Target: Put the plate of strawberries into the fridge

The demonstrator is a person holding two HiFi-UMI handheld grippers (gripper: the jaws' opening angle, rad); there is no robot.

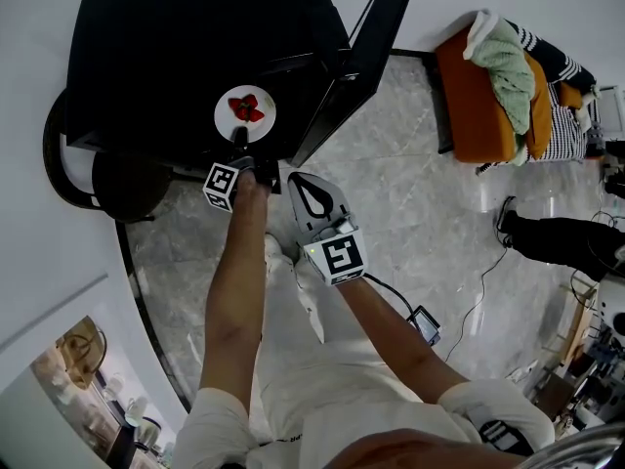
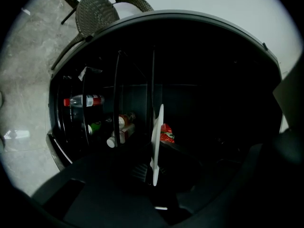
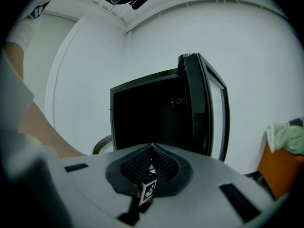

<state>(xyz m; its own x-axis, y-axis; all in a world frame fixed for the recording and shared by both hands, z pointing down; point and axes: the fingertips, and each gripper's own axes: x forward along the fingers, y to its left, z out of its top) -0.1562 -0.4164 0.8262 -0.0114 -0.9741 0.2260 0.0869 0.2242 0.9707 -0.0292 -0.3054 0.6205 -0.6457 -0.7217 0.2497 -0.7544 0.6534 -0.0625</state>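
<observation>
Inside the open black fridge point(image 1: 156, 37), the white plate point(image 1: 225, 120) carries red strawberries point(image 1: 246, 108) at its middle, its near rim pinched by the left tongs point(image 1: 239, 143). Dark open room surrounds it. The door point(image 1: 366, 47) stands wide at the right. Outside, the right tongs point(image 1: 314, 199) are closed and empty.

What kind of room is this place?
Probably a living room at home, perhaps set up for recording: a black fridge with its door open stands on a grey marble floor, near an orange padded seat heaped with clothes.
</observation>
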